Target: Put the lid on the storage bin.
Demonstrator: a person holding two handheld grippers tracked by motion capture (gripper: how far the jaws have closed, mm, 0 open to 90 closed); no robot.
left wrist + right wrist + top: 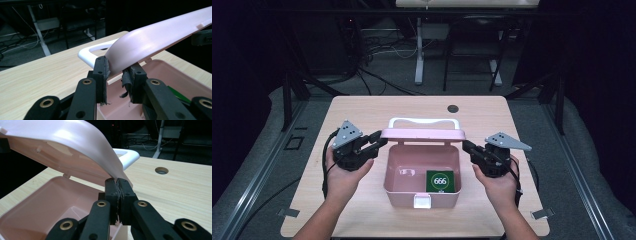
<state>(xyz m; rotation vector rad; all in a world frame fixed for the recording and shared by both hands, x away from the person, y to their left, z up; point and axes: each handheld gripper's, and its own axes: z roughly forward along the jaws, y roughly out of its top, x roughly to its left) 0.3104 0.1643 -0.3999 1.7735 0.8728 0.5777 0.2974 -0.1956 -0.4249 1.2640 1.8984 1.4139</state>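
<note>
Dim room, pale wood table (362, 107), pink box (422, 192) sat mid-table with lid (423, 133) propped half up, left gripper (379, 141) pinched tight on lid's left edge, right gripper (466, 145) clamped nearly flat on right edge, green card (440, 181) inside.

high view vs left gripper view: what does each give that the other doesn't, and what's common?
High view alone: the green card marked 666 lying flat in the box, the white front latch, the right gripper at the lid's right end, both hands.

Left gripper view alone: close-up of the left gripper with the lid's edge between its jaws, and the frayed pads.

Shared: pink lid raised over the box, white handle, wooden table.
</note>
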